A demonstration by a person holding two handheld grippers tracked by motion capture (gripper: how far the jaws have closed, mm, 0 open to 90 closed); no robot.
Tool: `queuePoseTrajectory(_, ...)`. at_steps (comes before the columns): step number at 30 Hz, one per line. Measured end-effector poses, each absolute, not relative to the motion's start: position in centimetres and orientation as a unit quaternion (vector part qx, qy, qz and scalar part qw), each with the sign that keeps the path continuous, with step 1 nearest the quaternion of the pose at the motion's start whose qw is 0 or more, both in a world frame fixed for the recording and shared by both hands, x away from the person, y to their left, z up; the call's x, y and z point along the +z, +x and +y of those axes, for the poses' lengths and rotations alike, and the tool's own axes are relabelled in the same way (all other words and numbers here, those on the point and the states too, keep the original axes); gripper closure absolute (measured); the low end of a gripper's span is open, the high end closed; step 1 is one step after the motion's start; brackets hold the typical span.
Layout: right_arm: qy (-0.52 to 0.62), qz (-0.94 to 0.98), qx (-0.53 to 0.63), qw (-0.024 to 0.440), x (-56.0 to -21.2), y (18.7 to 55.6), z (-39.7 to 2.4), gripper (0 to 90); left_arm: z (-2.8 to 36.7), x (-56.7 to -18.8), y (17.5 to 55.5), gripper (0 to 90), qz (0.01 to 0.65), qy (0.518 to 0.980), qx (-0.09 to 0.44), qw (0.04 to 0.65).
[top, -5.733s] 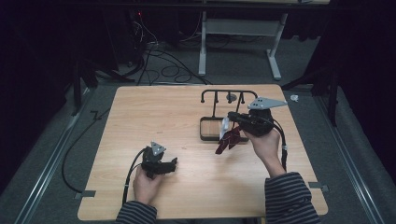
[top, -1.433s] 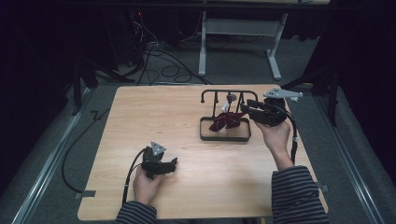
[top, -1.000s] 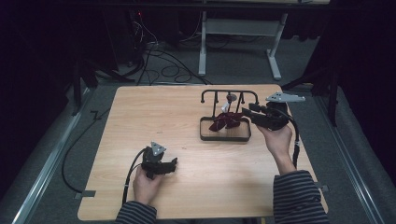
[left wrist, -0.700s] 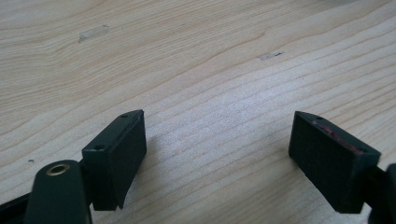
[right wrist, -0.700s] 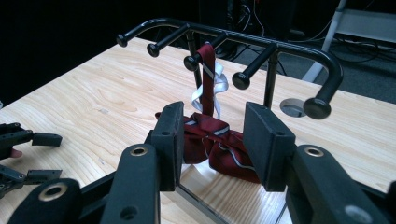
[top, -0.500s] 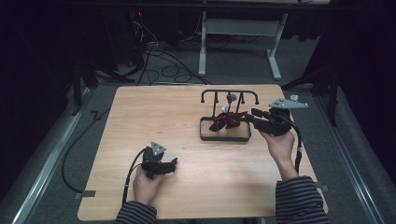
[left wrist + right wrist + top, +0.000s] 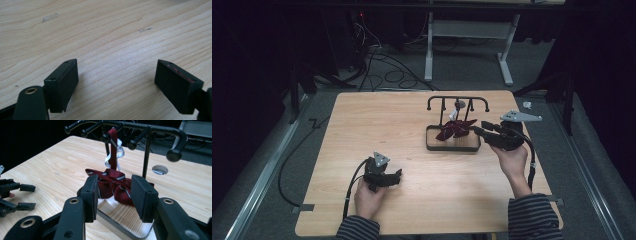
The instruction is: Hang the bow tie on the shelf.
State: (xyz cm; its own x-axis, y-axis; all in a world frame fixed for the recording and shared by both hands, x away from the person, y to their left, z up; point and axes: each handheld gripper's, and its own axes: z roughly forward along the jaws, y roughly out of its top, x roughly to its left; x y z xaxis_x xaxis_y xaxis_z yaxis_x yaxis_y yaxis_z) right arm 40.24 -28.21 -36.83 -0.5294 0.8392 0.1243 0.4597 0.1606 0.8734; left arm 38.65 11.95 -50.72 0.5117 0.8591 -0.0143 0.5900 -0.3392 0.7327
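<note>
Evidently soft and light, the dark red bow tie (image 7: 113, 183) hangs by its strap from a peg of the black rack (image 7: 147, 157) at the frame's centre, slumped over the rack's tray. Best held at the knot. The right gripper (image 7: 113, 195) gapes empty just before it; the left gripper (image 7: 116, 82) rests open on the table (image 7: 100, 30).

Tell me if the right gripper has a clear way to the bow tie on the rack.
Probably yes. The right gripper is open and faces the bow tie hanging from the rack, with nothing between them. Only the rack's base rim sits below its jaws.
</note>
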Motion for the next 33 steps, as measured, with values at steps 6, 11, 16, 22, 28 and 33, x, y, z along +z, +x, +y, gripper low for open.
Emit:
queuePoseTrajectory(6, 0.445, 0.735, 0.473, 0.195, -37.4, 40.0, -28.3, 59.9, 12.0, -50.7, 38.7, 19.5, 0.455, 0.795, 0.192, 0.351)
queuePoseTrajectory(11, 0.448, 0.732, 0.476, 0.19, -38.0, 39.6, -28.4, 59.9, 12.0, -50.7, 38.7, 19.5, 0.455, 0.796, 0.192, 0.351)
queuePoseTrajectory(16, 0.448, 0.733, 0.477, 0.187, -38.4, 39.3, -28.4, 60.0, 12.0, -50.7, 38.7, 19.5, 0.455, 0.796, 0.191, 0.35)
queuePoseTrajectory(22, 0.452, 0.736, 0.471, 0.18, -39.5, 39.0, -28.4, 60.0, 12.0, -50.7, 38.7, 19.5, 0.455, 0.796, 0.192, 0.351)
queuePoseTrajectory(28, 0.455, 0.74, 0.467, 0.17, -40.8, 38.7, -28.2, 60.0, 12.0, -50.7, 38.7, 19.5, 0.455, 0.796, 0.192, 0.351)
queuePoseTrajectory(33, 0.457, 0.74, 0.467, 0.16, -41.9, 38.3, -28.1, 60.0, 12.0, -50.7, 38.7, 19.5, 0.455, 0.796, 0.191, 0.35)
